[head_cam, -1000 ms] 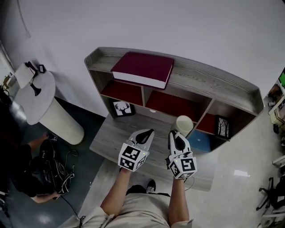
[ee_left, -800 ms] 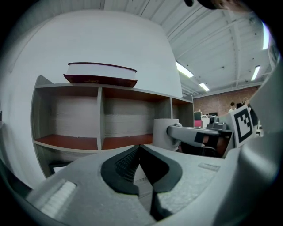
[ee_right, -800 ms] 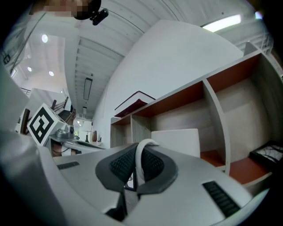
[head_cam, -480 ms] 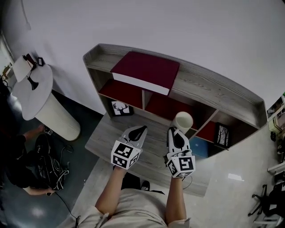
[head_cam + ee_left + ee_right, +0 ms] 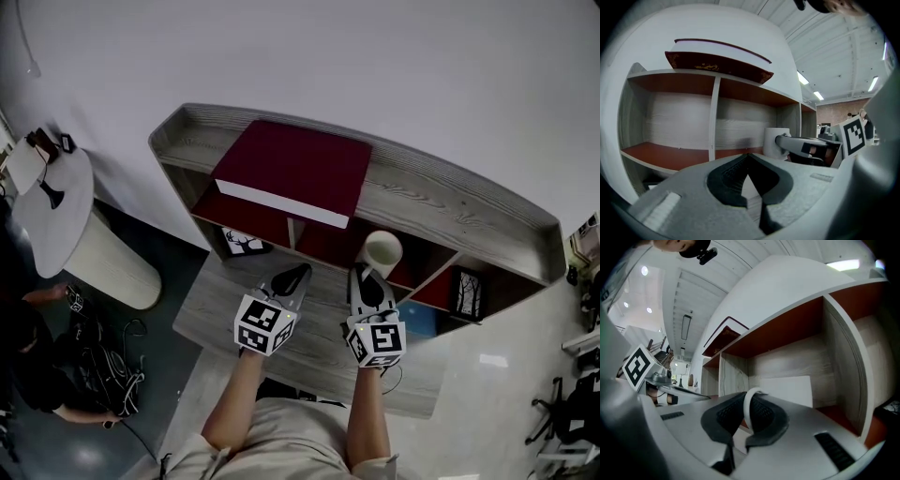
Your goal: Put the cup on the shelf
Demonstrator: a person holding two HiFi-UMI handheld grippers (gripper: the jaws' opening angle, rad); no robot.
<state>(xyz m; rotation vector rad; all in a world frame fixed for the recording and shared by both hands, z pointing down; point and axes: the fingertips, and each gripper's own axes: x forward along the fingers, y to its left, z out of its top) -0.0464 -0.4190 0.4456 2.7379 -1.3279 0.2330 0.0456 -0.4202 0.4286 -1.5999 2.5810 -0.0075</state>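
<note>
- Grey wood-grain shelf (image 5: pixel 450 204) with red-lined compartments; a dark red box (image 5: pixel 295 169) lies flat on its top board.
- Pale cylindrical cup (image 5: pixel 382 251) is at the mouth of the middle compartment; can't tell if it is resting on anything.
- Right gripper (image 5: pixel 362 277) is clamped on the cup's thin loop handle (image 5: pixel 749 411).
- Left gripper (image 5: pixel 292 277) is just beside it, jaws pressed together, nothing between.
- Deer picture frame (image 5: pixel 242 242) is half hidden under the shelf edge.
</note>
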